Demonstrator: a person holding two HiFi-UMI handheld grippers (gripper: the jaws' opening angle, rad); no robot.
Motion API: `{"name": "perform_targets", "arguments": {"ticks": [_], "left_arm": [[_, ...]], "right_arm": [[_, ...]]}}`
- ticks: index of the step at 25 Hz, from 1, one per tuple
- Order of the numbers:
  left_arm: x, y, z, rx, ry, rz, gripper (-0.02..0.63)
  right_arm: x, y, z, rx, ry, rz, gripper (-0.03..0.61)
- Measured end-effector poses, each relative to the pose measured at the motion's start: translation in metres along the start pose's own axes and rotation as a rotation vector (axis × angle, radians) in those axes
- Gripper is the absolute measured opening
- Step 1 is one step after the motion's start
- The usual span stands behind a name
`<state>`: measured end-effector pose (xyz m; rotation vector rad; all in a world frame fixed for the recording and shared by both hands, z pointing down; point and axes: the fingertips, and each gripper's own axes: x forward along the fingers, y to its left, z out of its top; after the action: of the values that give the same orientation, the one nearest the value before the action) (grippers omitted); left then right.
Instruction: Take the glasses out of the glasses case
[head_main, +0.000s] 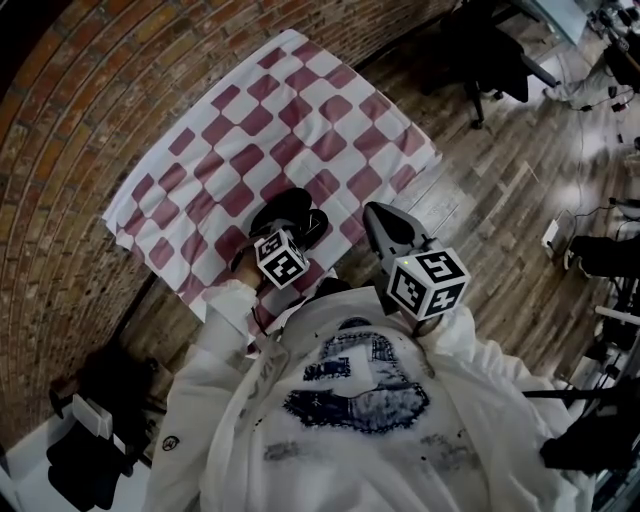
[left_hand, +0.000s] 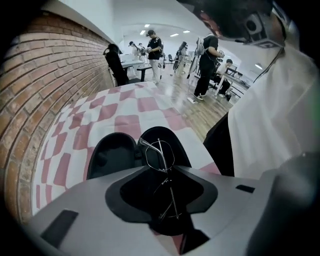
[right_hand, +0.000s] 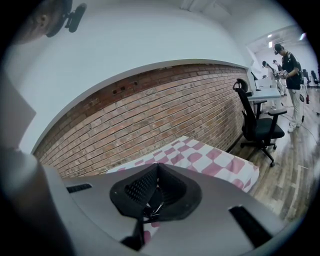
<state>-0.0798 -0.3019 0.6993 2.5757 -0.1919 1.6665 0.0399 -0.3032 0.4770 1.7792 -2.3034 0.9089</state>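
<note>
A brick wall (head_main: 60, 150) runs along the desk's left edge, an office chair (right_hand: 257, 125) stands past its far corner, and a checked cloth (head_main: 290, 110) covers the top. The print on your sweatshirt (head_main: 350, 390) is too blurred to read. Your left claw (left_hand: 167, 192) points steeply down, partly open, astride the wire-frame glasses (left_hand: 159, 152) lying in the open black glasses case (left_hand: 112, 155) at the desk's near edge. Your right claw (right_hand: 156, 182), closed, hovers beside that edge.
</note>
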Motion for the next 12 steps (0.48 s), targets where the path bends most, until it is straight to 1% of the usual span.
{"name": "perform_targets", "arguments": {"ticks": [2, 9, 12], "left_arm": [[0.0033, -0.0018, 0.0002, 0.003, 0.011, -0.002, 0.141], [0.0082, -0.0068, 0.0008, -0.027, 0.015, -0.02, 0.109], [0.011, -0.0066, -0.0007, -0.037, 0.016, -0.016, 0.101]], "right_arm": [[-0.0006, 0.0, 0.0011, -0.002, -0.002, 0.0, 0.014], [-0.0019, -0.0028, 0.0005, 0.006, -0.003, -0.007, 0.014], [-0.0016, -0.0037, -0.0003, 0.009, -0.001, -0.008, 0.014]]}}
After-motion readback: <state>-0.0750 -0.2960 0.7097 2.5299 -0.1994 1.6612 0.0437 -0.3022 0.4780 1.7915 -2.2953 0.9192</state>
